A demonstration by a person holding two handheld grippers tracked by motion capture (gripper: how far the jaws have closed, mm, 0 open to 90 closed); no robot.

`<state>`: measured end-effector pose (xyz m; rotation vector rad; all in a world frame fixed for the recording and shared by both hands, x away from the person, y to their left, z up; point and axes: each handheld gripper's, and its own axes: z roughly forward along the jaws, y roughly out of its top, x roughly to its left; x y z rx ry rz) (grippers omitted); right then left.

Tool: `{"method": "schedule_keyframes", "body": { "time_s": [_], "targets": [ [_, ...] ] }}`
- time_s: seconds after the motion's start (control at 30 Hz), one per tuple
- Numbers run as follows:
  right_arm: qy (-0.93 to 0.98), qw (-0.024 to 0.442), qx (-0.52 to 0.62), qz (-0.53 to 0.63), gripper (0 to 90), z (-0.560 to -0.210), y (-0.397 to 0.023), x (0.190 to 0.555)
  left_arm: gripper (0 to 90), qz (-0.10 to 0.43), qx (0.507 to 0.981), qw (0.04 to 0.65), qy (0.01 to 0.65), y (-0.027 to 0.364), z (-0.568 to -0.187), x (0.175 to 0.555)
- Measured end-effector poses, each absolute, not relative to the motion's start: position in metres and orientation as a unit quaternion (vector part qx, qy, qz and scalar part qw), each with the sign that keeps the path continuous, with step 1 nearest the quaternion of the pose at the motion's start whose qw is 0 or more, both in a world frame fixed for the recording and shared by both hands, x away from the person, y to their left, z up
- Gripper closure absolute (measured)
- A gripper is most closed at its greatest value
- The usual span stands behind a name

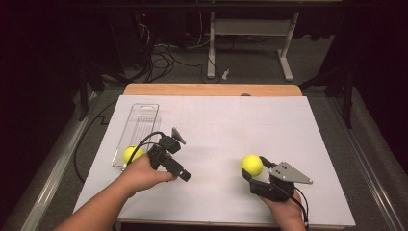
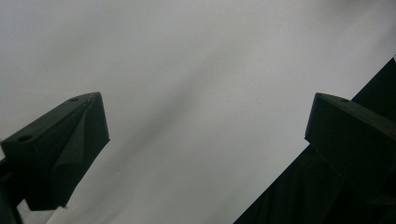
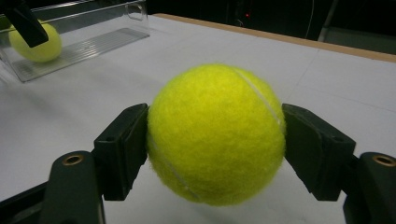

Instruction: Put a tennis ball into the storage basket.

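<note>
A yellow tennis ball [image 1: 251, 164] is clamped between the jaws of my right gripper [image 1: 253, 168] at the front right of the white table. In the right gripper view the ball [image 3: 215, 135] sits between both black pads [image 3: 126, 149], just above the surface. A second tennis ball [image 1: 131, 154] lies in the near end of a clear plastic container [image 1: 142, 120] at the left. My left gripper [image 1: 174, 159] is held just right of that container. In its own view its jaws [image 2: 208, 100] stand wide apart over bare white table with nothing between them.
The white sheet [image 1: 216, 125] covers a wooden table whose far edge [image 1: 211, 89] shows. In the right gripper view the container [image 3: 93, 42] and second ball [image 3: 37, 42] lie far left. Cables and a desk frame [image 1: 250, 43] are on the floor beyond.
</note>
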<state>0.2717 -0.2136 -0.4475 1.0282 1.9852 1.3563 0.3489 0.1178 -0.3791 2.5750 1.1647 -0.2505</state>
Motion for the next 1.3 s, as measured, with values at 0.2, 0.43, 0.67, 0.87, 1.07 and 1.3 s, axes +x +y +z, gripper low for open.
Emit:
{"method": "schedule_keyframes", "body": {
  "time_s": [0.2,0.43,0.67,0.87,1.07,1.3],
  "targets": [
    [0.736,0.259,0.374,0.501,27.8,-0.449,-0.211,0.271,0.7,-0.086,0.897,0.153,0.405,0.118,-0.379,0.348],
    [0.745,0.256,0.362,0.498,27.8,-0.452,-0.202,0.270,0.6,-0.084,0.897,0.155,0.405,0.117,-0.379,0.348],
    [0.749,0.252,0.350,0.503,27.8,-0.451,-0.191,0.268,0.6,-0.079,0.895,0.162,0.407,0.117,-0.379,0.349],
    [0.749,0.243,0.335,0.517,27.8,-0.447,-0.178,0.267,0.6,-0.082,0.896,0.156,0.408,0.116,-0.380,0.350],
    [0.753,0.239,0.323,0.521,27.8,-0.441,-0.168,0.270,0.6,-0.080,0.896,0.155,0.409,0.116,-0.380,0.350],
    [0.757,0.234,0.312,0.524,27.8,-0.433,-0.156,0.276,0.6,-0.082,0.897,0.154,0.407,0.115,-0.381,0.351]
  ]
}}
